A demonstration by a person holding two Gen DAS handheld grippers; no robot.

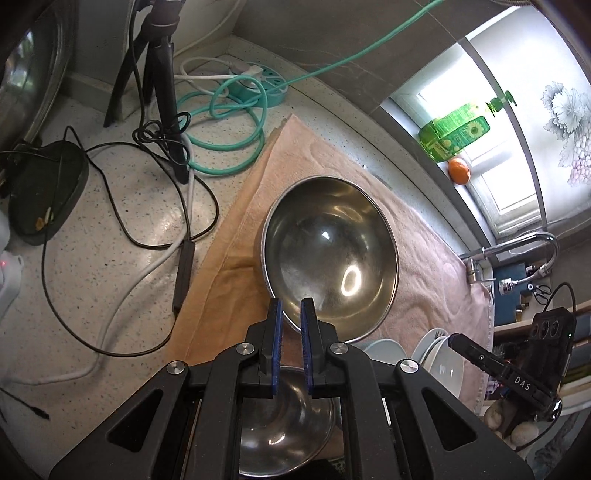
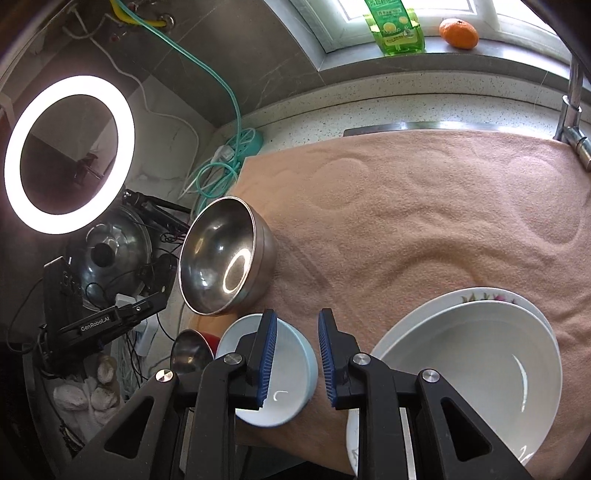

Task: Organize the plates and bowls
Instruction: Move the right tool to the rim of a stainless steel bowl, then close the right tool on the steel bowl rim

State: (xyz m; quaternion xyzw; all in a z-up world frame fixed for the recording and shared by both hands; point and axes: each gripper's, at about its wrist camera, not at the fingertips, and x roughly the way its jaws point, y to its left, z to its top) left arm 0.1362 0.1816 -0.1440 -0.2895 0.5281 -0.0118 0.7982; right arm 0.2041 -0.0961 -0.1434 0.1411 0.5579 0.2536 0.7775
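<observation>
A large steel bowl (image 1: 330, 254) sits on a pink towel (image 1: 424, 236); my left gripper (image 1: 291, 306) hovers over its near rim, jaws a narrow gap apart and empty. A smaller steel bowl (image 1: 284, 424) lies under the left gripper. In the right wrist view the large steel bowl (image 2: 221, 258) is at left and the small one (image 2: 190, 350) below it. My right gripper (image 2: 297, 317) is open; its left finger is inside a light blue bowl (image 2: 291, 380), its right finger outside the rim. A white bowl stacked on a flowered plate (image 2: 476, 354) is at right.
A tripod (image 1: 162, 85), black cables and a teal hose (image 1: 229, 144) cover the counter left of the towel. A ring light (image 2: 68, 155) and a pot lid (image 2: 110, 251) stand at left. A faucet (image 2: 574, 107), a soap bottle (image 2: 397, 26) and an orange (image 2: 458, 33) are at the back.
</observation>
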